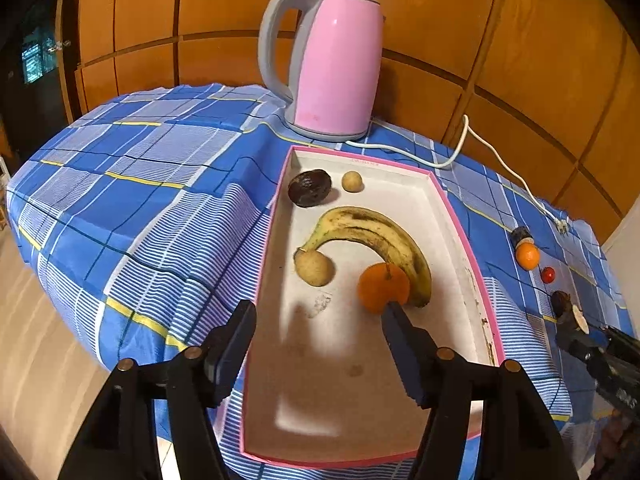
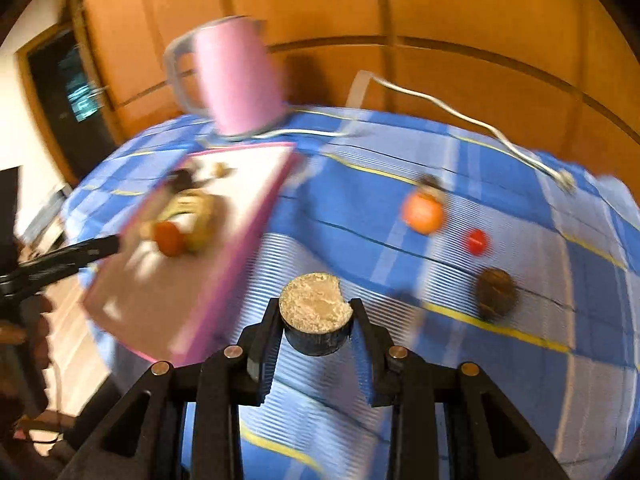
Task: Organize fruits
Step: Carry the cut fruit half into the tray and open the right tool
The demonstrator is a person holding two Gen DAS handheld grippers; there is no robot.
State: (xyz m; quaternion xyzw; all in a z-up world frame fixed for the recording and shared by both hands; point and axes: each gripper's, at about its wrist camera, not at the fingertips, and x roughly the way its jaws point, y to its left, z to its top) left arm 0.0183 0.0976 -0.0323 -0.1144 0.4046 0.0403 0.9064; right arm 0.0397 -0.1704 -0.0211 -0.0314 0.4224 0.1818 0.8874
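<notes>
A pink-rimmed white tray (image 1: 452,216) holds a banana (image 1: 372,236), an orange (image 1: 382,286), a dark avocado (image 1: 309,187) and two tan round fruits (image 1: 316,267). My left gripper (image 1: 320,316) is open above the tray's near half, its right fingertip touching the orange. My right gripper (image 2: 316,312) is shut on a dark fruit piece with a pale cut face (image 2: 314,308), held above the cloth right of the tray (image 2: 248,216). On the cloth lie an orange (image 2: 423,212), a small red fruit (image 2: 477,241) and a brown fruit (image 2: 496,294).
A pink kettle (image 1: 336,64) stands behind the tray, its white cord (image 1: 496,156) trailing right across the blue checked tablecloth (image 1: 140,184). Another dark fruit piece (image 1: 521,235) sits behind the loose orange (image 1: 527,257). Wooden panels back the table. The right wrist view is motion-blurred.
</notes>
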